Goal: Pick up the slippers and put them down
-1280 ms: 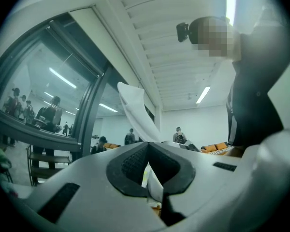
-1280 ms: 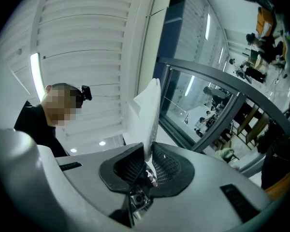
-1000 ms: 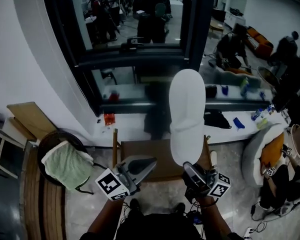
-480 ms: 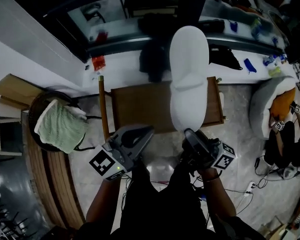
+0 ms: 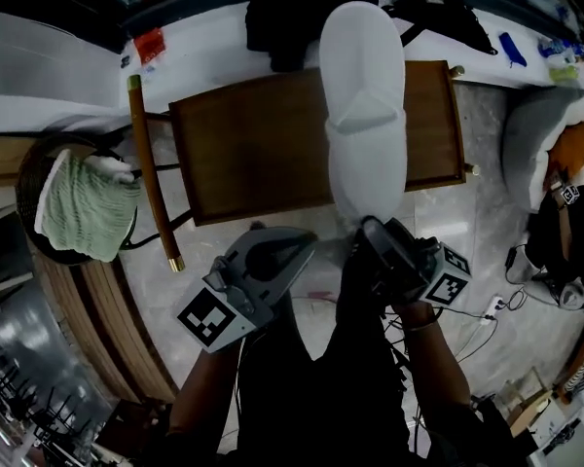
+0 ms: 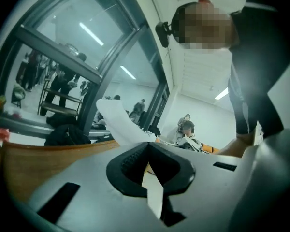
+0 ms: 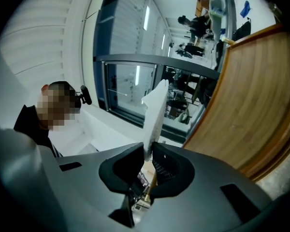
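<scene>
1. Your right gripper (image 5: 370, 230) is clenched on the heel end of the white slipper (image 5: 365, 95). In the right gripper view the slipper's thin edge runs down into the gap, and both pads press on it.
2. Slipper vs. right gripper: it juts straight out from the jaw tips, away from you, with its upper side facing up. The heel is in the jaws and the toe is farthest from them.
3. Slipper vs. wooden table (image 5: 253, 144), head view: it crosses the table's right half. The heel end is at the near edge by the gripper, and the toe reaches past the far edge. Whether it touches the tabletop cannot be told.
4. Your left gripper (image 5: 302, 243) has its jaw tips drawn together, with nothing gripped between them. It sits just off the table's near edge, beside the right gripper and to its left, apart from the slipper.
5. In the left gripper view the slipper shows beyond the closed jaw tips, rising above the table's edge.
6. Green towel (image 5: 83, 207): off the table's left edge, well apart from both grippers.
</scene>
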`<state>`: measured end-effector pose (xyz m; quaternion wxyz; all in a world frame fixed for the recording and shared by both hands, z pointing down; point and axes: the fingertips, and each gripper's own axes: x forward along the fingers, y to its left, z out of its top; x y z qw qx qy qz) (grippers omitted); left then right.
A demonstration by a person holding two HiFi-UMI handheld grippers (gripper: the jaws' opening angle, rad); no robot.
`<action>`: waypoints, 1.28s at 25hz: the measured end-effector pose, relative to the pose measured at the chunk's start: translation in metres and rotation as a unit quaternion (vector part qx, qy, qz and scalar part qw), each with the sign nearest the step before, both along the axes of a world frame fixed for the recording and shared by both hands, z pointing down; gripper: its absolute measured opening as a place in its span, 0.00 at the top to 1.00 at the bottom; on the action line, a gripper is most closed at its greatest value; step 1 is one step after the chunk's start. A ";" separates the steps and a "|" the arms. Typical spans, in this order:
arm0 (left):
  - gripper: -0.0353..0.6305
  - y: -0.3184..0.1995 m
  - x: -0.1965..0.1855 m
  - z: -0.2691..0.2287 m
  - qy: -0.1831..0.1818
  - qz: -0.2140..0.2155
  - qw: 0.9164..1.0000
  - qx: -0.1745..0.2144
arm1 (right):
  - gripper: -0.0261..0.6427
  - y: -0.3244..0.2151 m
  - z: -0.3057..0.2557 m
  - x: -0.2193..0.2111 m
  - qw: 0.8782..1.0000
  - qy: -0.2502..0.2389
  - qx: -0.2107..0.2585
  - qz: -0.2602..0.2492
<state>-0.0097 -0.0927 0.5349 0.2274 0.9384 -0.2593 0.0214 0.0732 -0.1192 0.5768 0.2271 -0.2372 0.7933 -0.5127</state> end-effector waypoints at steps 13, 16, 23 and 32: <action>0.93 0.023 0.014 0.102 0.009 0.005 0.998 -0.056 | 0.87 0.018 0.116 -0.006 0.995 0.016 -0.096 0.022; 0.93 0.030 0.015 0.111 0.009 0.010 0.998 -0.064 | 0.87 0.021 0.131 -0.007 0.993 0.018 -0.117 0.030; 0.93 0.039 0.014 0.131 0.013 0.021 0.996 -0.087 | 0.87 0.021 0.154 -0.011 0.991 0.032 -0.124 0.024; 0.93 0.042 0.018 0.141 0.014 0.036 0.995 -0.091 | 0.87 0.025 0.178 -0.015 0.986 0.036 -0.159 0.038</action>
